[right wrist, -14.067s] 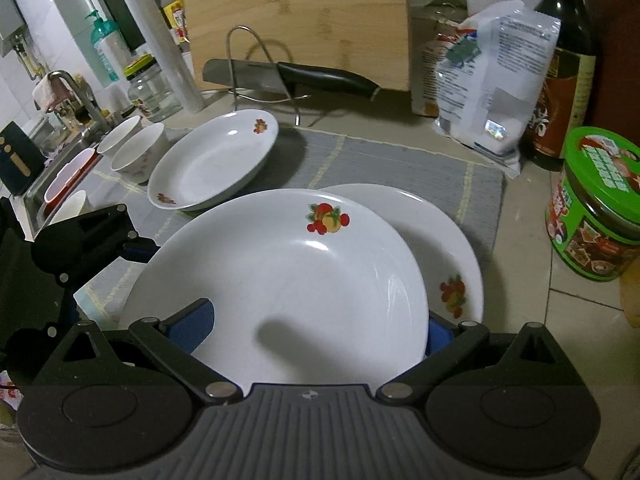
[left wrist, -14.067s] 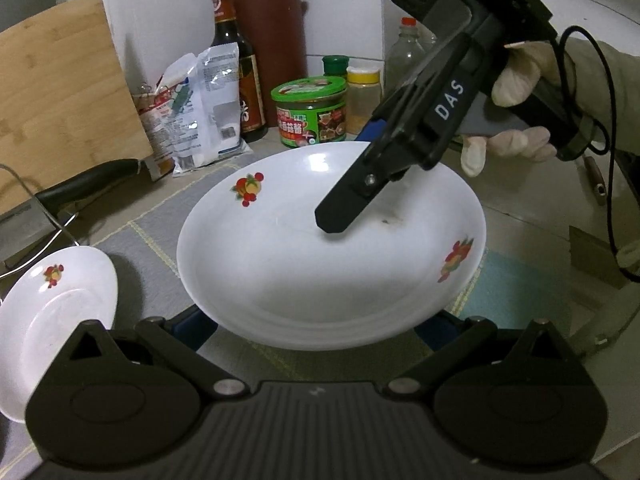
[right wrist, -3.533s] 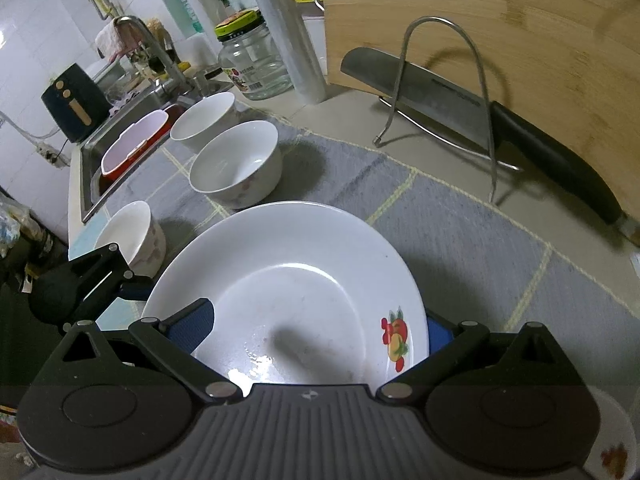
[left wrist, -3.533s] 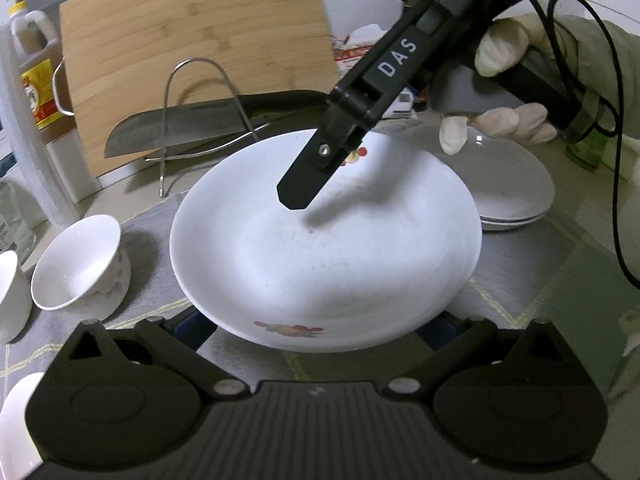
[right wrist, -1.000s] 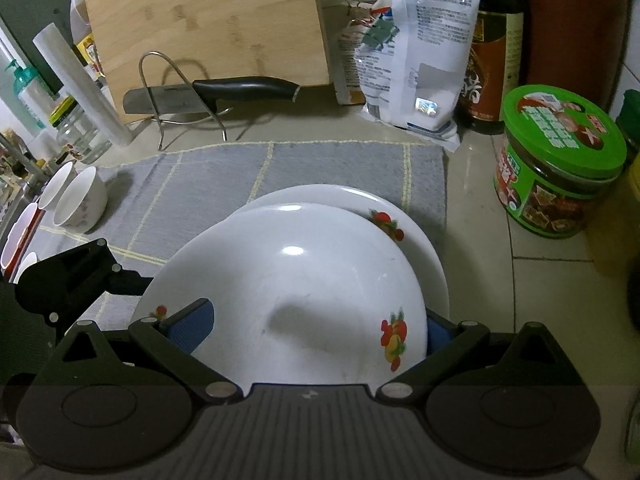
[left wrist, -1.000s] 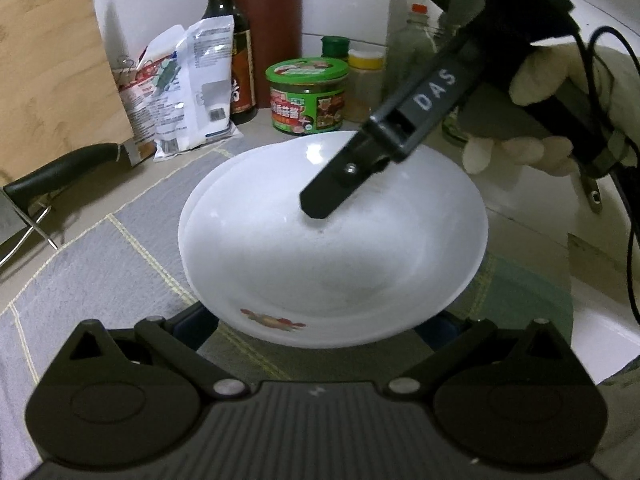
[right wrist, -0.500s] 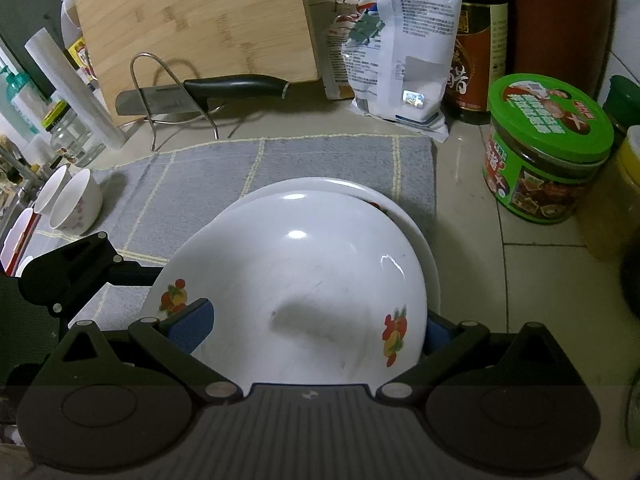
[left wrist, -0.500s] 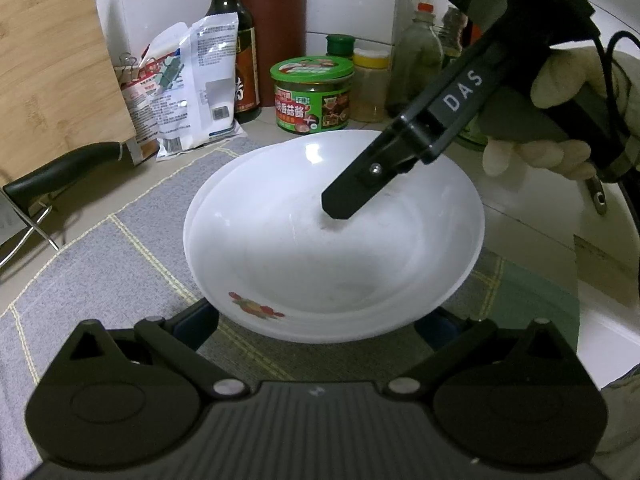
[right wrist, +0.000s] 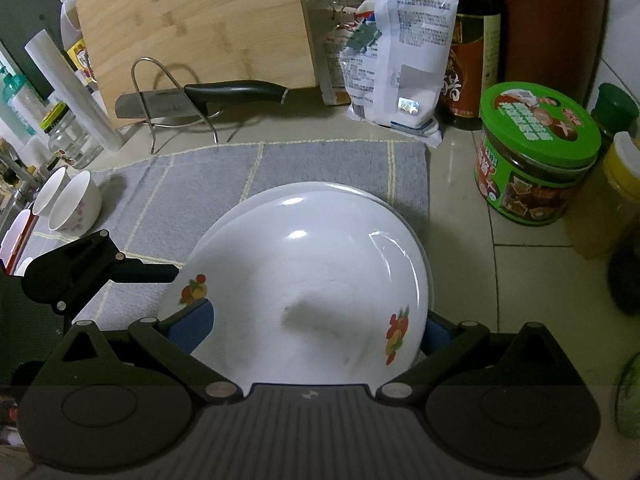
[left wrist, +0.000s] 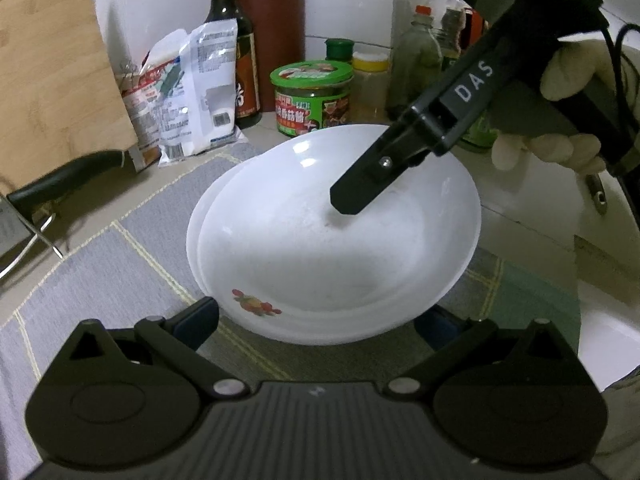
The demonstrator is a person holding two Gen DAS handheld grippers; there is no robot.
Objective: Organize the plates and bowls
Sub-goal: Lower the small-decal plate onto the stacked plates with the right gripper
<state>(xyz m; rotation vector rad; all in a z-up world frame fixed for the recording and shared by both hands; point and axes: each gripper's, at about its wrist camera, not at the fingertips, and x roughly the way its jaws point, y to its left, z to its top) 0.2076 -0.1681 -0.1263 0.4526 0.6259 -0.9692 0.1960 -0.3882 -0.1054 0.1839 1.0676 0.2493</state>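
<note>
Because the top plate (left wrist: 340,248) sits slightly off-centre on the plate stack (right wrist: 328,192), spanned by both wide-open tongs, left gripper (left wrist: 316,316) and right gripper (right wrist: 316,328), neither visibly pinching, a careless withdrawal could skid it toward the green jar (right wrist: 536,152) beyond.

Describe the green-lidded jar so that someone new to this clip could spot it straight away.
Start at the grey mat with the stacked white plates, then look just past the mat's right edge onto the tiled counter. The green-lidded jar stands there upright, in front of the dark sauce bottle. It is squat and wide, with a bright green printed lid and label, unlike the taller bottles around it.
</note>
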